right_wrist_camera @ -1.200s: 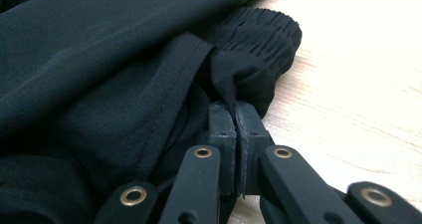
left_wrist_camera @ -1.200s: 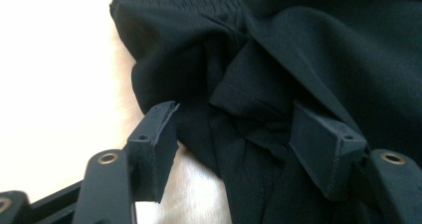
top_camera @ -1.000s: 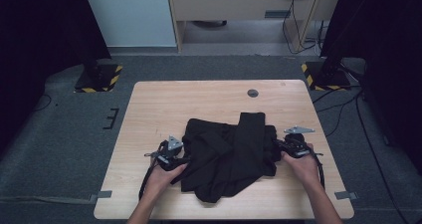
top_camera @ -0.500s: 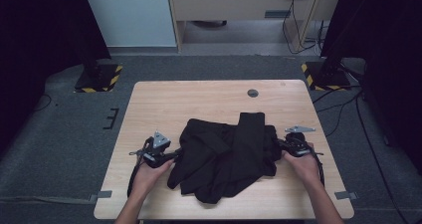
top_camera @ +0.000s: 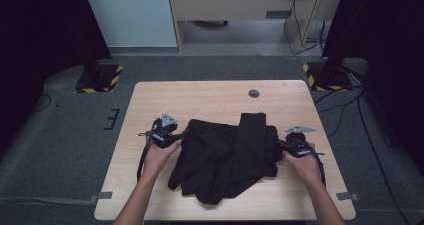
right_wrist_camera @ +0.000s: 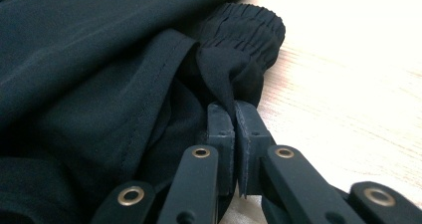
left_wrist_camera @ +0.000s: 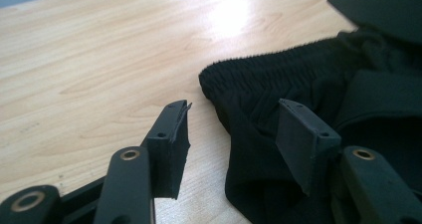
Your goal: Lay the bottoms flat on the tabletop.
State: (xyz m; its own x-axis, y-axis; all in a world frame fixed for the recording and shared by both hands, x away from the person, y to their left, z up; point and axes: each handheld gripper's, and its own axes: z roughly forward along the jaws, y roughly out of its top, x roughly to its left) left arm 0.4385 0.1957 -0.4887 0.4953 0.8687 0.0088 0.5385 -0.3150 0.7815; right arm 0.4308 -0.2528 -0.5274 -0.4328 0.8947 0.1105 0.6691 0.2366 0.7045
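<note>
Black cloth, a crumpled garment (top_camera: 225,157) with a gathered elastic band, lies in the middle of the pale wooden table (top_camera: 210,97), toward its near edge. The left gripper (left_wrist_camera: 231,134) sits at the garment's left edge with its 2 jaws spread wide, one over bare wood, the other over the fabric beside the band. At the right edge, the right gripper (right_wrist_camera: 234,117) has its jaws pressed together on a pinch of fabric just below the band
</note>
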